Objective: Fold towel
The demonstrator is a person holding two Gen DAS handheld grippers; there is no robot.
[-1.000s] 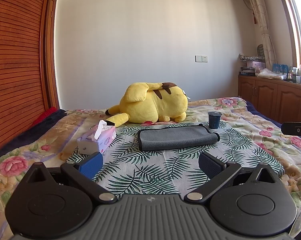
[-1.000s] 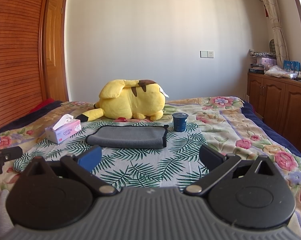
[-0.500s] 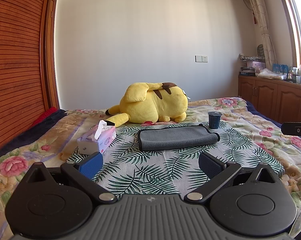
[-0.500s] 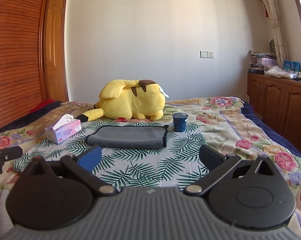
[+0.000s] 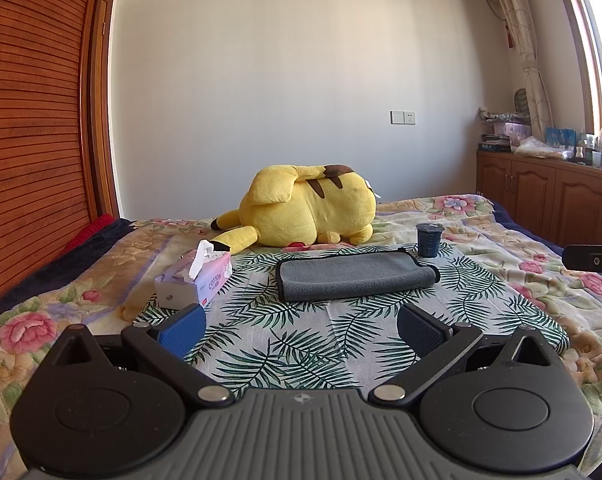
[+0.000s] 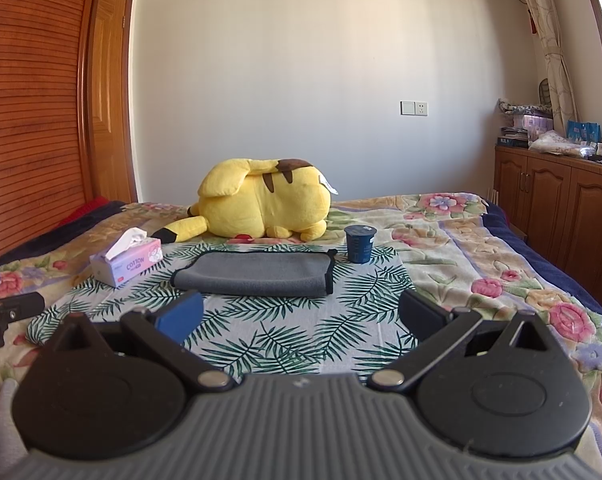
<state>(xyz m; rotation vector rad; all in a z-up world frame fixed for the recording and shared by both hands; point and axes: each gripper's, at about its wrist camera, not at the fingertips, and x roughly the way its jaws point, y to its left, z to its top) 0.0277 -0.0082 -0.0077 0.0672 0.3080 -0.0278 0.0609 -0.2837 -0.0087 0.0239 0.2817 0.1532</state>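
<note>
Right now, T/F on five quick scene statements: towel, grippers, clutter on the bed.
1. The grey towel lies on the palm-leaf cloth, clear of both grippers. True.
2. The left gripper is shut on the towel. False: its jaws stand wide open, short of the towel, holding nothing.
3. The dark blue cup stands upright beside the towel's right end. True.
4. The tissue box sits on top of the towel. False: it rests off the towel's left end, apart from it.
5. The yellow plush toy lies between the right gripper and the towel. False: it lies beyond the towel, toward the wall.
</note>
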